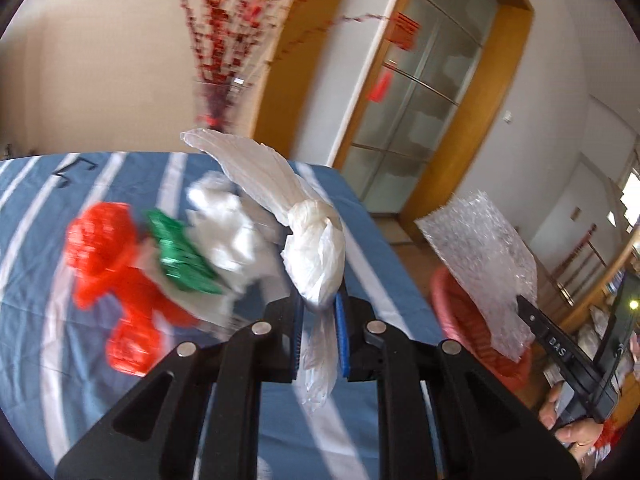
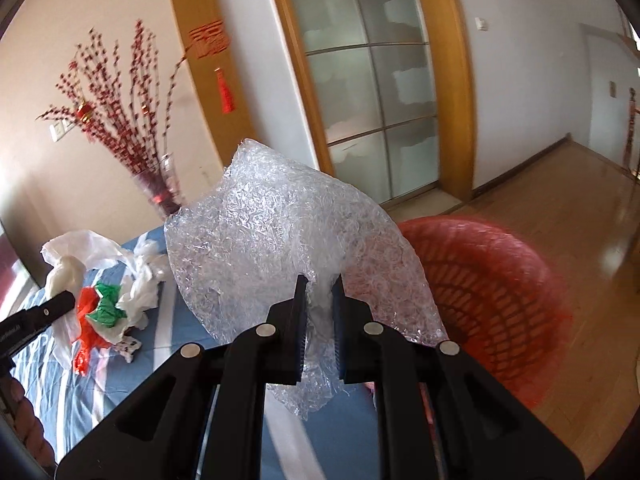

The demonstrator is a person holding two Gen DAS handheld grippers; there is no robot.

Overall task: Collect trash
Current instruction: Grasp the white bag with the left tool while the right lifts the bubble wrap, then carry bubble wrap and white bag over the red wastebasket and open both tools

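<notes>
At the bottom centre of the left wrist view, our left hand-held gripper (image 1: 320, 312) pinches a knotted white plastic bag (image 1: 316, 252), lifted clear of the striped table (image 1: 380, 280). At the bottom centre of the right wrist view, our right hand-held gripper (image 2: 320, 292) pinches a sheet of bubble wrap (image 2: 280, 240), which stands up in front of the lens. Beyond it, at the right, the red basket (image 2: 500, 288) waits off the table edge. At the far left, red, green and white scraps (image 2: 104, 312) lie on the table. We judge the risk is a miss: the floppy sheet hides the rim, and thin film may slip or cling to the pads.
</notes>
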